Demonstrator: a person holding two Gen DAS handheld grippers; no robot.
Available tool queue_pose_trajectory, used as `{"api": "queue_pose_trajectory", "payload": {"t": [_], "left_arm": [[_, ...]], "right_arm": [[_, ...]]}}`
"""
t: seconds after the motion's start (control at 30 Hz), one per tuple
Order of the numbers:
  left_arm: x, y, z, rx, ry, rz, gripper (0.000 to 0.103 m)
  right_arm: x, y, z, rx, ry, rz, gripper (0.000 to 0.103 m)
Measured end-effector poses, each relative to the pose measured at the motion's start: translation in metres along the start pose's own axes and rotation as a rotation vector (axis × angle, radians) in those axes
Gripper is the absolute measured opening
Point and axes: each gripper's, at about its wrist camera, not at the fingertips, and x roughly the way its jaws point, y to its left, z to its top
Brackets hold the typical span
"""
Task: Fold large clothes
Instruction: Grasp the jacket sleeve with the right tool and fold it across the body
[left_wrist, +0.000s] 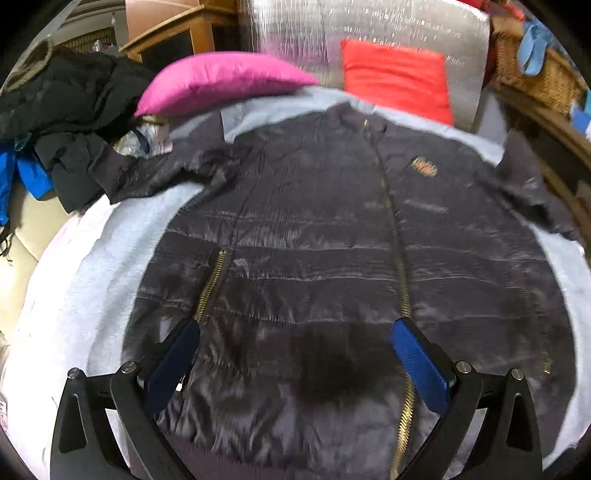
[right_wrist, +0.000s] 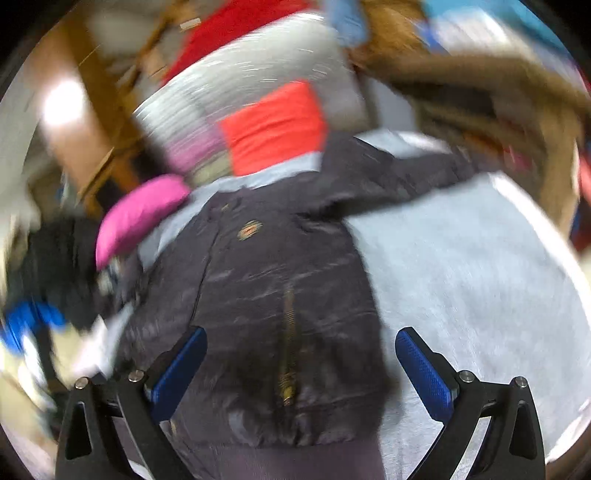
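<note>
Two claws are hanging spread wide over the dark quilted puffer jacket (left_wrist: 314, 229), and neither one is gripping anything. I am seeing my left claw (left_wrist: 295, 369) above the lower front panel, one blue pad (left_wrist: 173, 365) over the left pocket zip, the other just beside the gold centre zipper (left_wrist: 391, 236). My right claw (right_wrist: 301, 373) is straddling the jacket's right hem corner, its outer pad over bare cover.

I am watching the jacket lying face up, zipped, on the pale grey fleece bed cover (left_wrist: 110, 251), collar away from me, both sleeves stretched sideways. The bright pink cushion (left_wrist: 218, 83) is sitting just beyond the left shoulder, and the red-orange cushion (left_wrist: 399, 77) is leaning against the silver foil-faced panel (left_wrist: 325, 33) behind the collar. A heap of black clothes (left_wrist: 62, 110) with a blue garment (left_wrist: 26, 177) is crowding the left sleeve's cuff; they look to be touching. A woven wicker basket (left_wrist: 535, 70) is standing off to the right.

I am finding open cover down the jacket's left side and a broad bare stretch to its right, while the right sleeve is running close to the bed's edge.

An orange chest badge (left_wrist: 423, 166) is showing, but blur is keeping me from reading it.
</note>
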Motion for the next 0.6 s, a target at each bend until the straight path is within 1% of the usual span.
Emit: {"api": "queue_pose_trajectory", "payload": {"t": [0.03, 0.13, 0.23, 0.3, 0.4, 0.43, 0.47, 0.5, 0.53, 0.6], "left_arm": [[0.007, -0.001, 0.004, 0.000, 0.003, 0.003, 0.103], [0.014, -0.002, 0.014, -0.004, -0.019, 0.013, 0.103], [0.028, 0.000, 0.020, -0.017, -0.024, 0.017, 0.103], [0.041, 0.000, 0.019, -0.013, 0.002, 0.028, 0.103], [0.070, 0.001, 0.009, 0.013, 0.063, 0.045, 0.103], [0.076, 0.002, 0.005, 0.011, 0.071, 0.030, 0.103], [0.078, 0.005, 0.002, -0.003, 0.057, 0.010, 0.103], [0.078, 0.007, 0.001, -0.017, 0.049, -0.001, 0.103], [0.079, 0.008, 0.001, -0.023, 0.051, -0.006, 0.103], [0.079, 0.008, 0.000, -0.024, 0.042, -0.008, 0.103]], "right_arm": [[0.002, -0.015, 0.010, 0.046, -0.004, 0.003, 0.103], [0.013, -0.062, 0.047, 0.216, -0.034, 0.027, 0.103], [0.037, -0.110, 0.088, 0.366, -0.063, 0.067, 0.103], [0.058, -0.135, 0.110, 0.456, -0.069, 0.085, 0.103], [0.093, -0.166, 0.133, 0.568, -0.066, 0.121, 0.097], [0.102, -0.172, 0.137, 0.597, -0.059, 0.128, 0.096], [0.113, -0.180, 0.145, 0.621, -0.057, 0.134, 0.096], [0.123, -0.186, 0.155, 0.628, -0.061, 0.129, 0.093], [0.130, -0.187, 0.159, 0.627, -0.060, 0.115, 0.091], [0.145, -0.190, 0.172, 0.628, -0.061, 0.084, 0.090]]}}
